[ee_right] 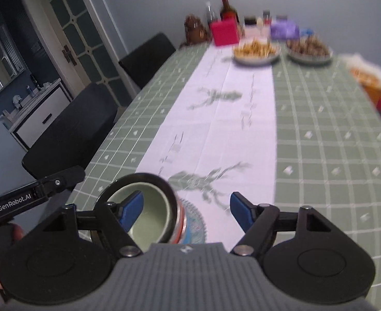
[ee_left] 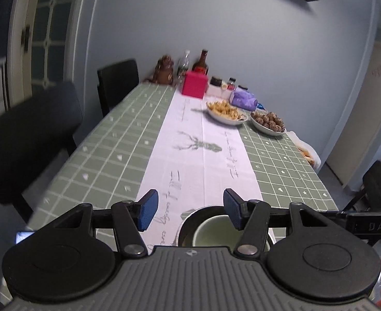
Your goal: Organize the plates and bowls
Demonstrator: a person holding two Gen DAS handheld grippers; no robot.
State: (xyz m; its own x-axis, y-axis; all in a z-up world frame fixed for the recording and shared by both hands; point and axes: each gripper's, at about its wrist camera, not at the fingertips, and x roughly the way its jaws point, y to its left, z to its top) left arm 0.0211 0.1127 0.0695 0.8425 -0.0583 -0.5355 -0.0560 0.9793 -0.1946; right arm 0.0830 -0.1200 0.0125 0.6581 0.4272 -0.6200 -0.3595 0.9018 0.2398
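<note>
A stack of dishes sits at the near end of the table: a pale green bowl [ee_right: 151,207] nested inside a dark-rimmed bowl [ee_right: 149,178], over a patterned plate [ee_right: 196,224]. In the left wrist view the green bowl [ee_left: 216,230] lies just under the fingers, inside the dark bowl [ee_left: 187,223]. My left gripper [ee_left: 190,211] is open above the stack, holding nothing. My right gripper [ee_right: 186,208] is open, its left finger [ee_right: 130,207] over the green bowl's mouth. The other gripper's body [ee_right: 22,202] shows at the left.
Two white plates of food, fried snacks [ee_left: 226,112] and brown round pieces [ee_left: 268,123], stand at the far end with a red box [ee_left: 194,85], bottles [ee_left: 200,63] and a purple pack [ee_left: 243,99]. Black chairs [ee_left: 27,134] line the left side. A bag [ee_right: 369,80] lies at the right edge.
</note>
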